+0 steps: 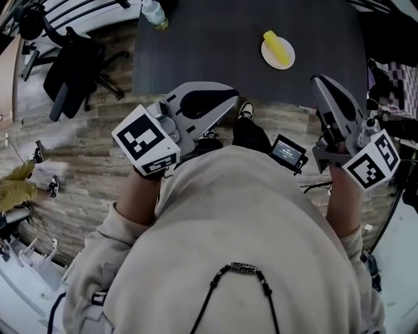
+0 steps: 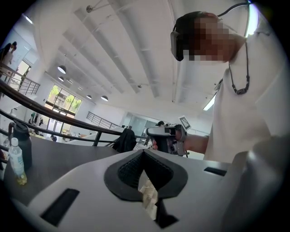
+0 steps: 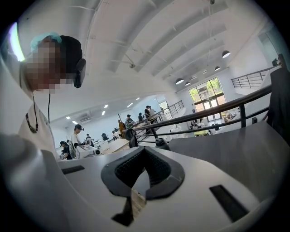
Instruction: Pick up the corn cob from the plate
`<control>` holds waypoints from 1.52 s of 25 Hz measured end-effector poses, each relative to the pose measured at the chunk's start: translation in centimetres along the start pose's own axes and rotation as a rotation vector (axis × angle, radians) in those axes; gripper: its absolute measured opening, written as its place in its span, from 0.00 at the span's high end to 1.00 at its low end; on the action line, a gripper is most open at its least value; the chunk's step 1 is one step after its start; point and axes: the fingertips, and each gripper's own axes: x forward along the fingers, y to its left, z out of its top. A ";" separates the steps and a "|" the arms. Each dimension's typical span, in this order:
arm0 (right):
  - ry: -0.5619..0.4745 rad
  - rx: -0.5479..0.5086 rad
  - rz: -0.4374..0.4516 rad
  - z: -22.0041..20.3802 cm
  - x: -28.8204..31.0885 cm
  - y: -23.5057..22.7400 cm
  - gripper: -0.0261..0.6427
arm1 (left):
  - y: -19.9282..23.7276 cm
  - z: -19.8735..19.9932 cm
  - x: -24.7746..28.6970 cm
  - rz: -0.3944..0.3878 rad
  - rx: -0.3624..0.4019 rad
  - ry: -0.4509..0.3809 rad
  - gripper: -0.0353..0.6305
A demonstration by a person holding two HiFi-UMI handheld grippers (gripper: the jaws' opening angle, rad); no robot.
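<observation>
Standing at the near edge of the dark table (image 1: 209, 45), the person has not yet begun the pick; this looks like the approach step, with both tools held close to the body and short of the tabletop. At the far left an office chair (image 1: 72, 65) sits on the wooden floor, and a plastic bottle (image 1: 155, 13) stands near the table's far left corner, well apart from anything the task needs. The left gripper (image 1: 228, 98) points out by the table's front edge, its jaws pressed together with nothing between them. Further right, the corn cob (image 1: 277, 47) lies on the small round plate (image 1: 290, 51) on the right half of the table, untouched and well apart from both grippers. The right gripper (image 1: 320, 81) hangs by the table's right front edge, nearer the plate than the left one, its jaws likewise pressed together and empty. The right gripper seems the likelier one to make the pick: it would need to spread its jaws, reach forward over the plate, tip downward, line up across the cob's narrow width, and close without shoving the plate.
</observation>
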 end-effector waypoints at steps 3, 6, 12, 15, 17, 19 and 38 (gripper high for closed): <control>-0.013 0.019 0.026 1.2 0.9 -1.9 0.94 | 0.7 0.6 1.5 -0.005 -0.021 0.001 0.94; -0.018 0.010 0.070 3.3 2.0 -3.2 0.94 | 1.2 1.7 3.3 -0.021 -0.033 0.016 0.94; -0.028 0.001 0.106 5.8 2.1 -8.7 0.94 | 3.0 4.7 8.4 0.017 -0.031 -0.035 0.94; -0.031 0.008 0.107 6.2 1.7 -11.6 0.94 | 4.0 6.0 10.6 0.013 -0.077 -0.071 0.94; -0.035 0.020 0.111 6.3 1.6 -13.3 0.94 | 4.8 6.0 11.8 0.021 -0.085 -0.055 0.94; -0.029 0.040 0.118 6.2 1.7 -14.9 0.94 | 5.8 6.0 12.8 0.043 -0.091 -0.033 0.94; 0.025 0.145 0.128 3.1 1.9 -22.4 0.94 | 8.2 4.8 17.7 0.112 -0.179 0.030 0.94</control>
